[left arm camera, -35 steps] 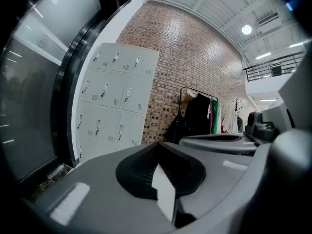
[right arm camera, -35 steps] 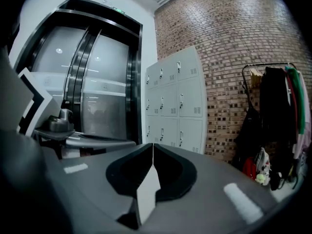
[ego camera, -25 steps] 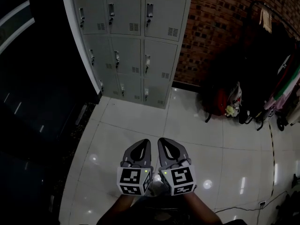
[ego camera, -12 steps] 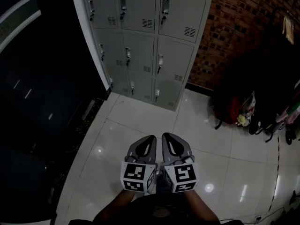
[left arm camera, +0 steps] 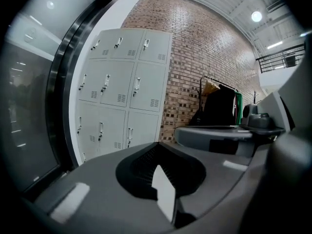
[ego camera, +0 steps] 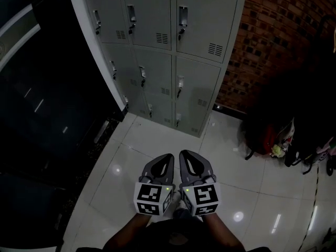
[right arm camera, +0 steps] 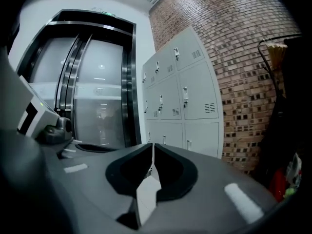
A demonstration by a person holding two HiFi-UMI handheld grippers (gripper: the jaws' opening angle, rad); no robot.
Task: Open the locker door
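Note:
A bank of grey metal lockers (ego camera: 165,46) stands ahead against the wall, all doors closed, each with a small latch handle (ego camera: 182,16). The same lockers (left arm camera: 122,87) show in the left gripper view, and the lockers (right arm camera: 180,91) also appear in the right gripper view. My left gripper (ego camera: 167,160) and right gripper (ego camera: 184,157) are held side by side low over the floor, well short of the lockers. Both are shut with nothing between the jaws, as the left gripper (left arm camera: 157,145) and right gripper (right arm camera: 152,146) show in their own views.
Dark glass doors (ego camera: 37,88) run along the left beside the lockers. A brick wall (ego camera: 273,46) stands to the right, with a clothes rack and bags (ego camera: 278,140) on the floor below it. Glossy white floor tiles (ego camera: 157,140) lie between me and the lockers.
The lockers have grown larger and closer in the head view as I moved toward them. Both grippers stay together, shut and empty.

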